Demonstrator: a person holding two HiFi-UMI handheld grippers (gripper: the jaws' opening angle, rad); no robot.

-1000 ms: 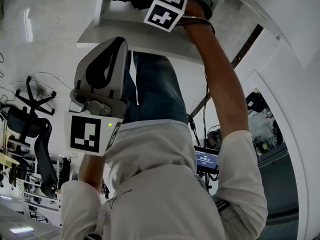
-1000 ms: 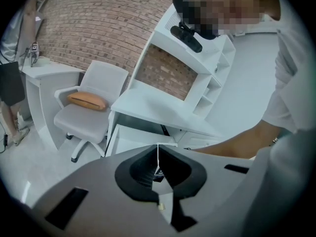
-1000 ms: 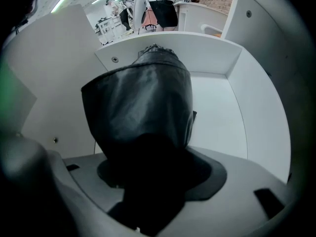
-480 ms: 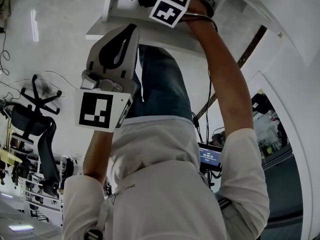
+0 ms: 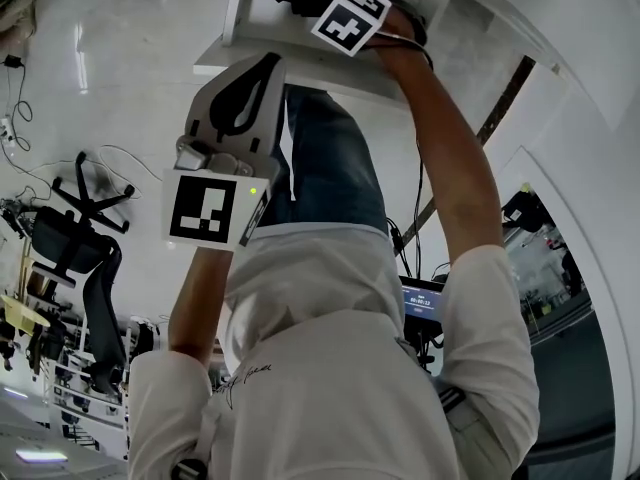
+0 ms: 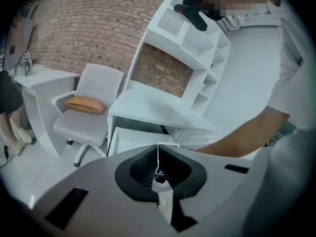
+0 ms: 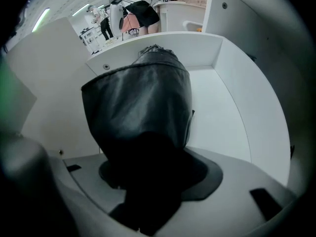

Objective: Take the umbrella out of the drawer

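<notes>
The umbrella (image 7: 140, 107) is found lying in the open white drawer (image 7: 232, 112), folded down and zipped into a black sleeve. The sleeve looks smooth and faintly glossy, with soft creases. It is gathered to a puckered knot at the far end, which points toward the drawer's far wall. The near end is swallowed in shadow between the fingers of the right gripper (image 7: 153, 167).

That gripper is pointed straight down into the drawer, so the umbrella is straddled across its thickness and can be drawn upward clear of the walls. Its fingers are spread nearly as wide as they go and have just been closing, with the umbrella between them. Firm pressure from the pads cannot be made out, so the hold is judged not yet complete. The bundle rests on the drawer floor, nearer the left wall, with bare white floor left to its right.

The left gripper (image 6: 158, 154) is kept out of the drawer, nearer the person's body, and is aimed toward the white bench (image 6: 148, 107). Its fingers are brought fully together, and nothing is held between them. It is judged to be parked there, so that the single reaching arm is given room.
</notes>
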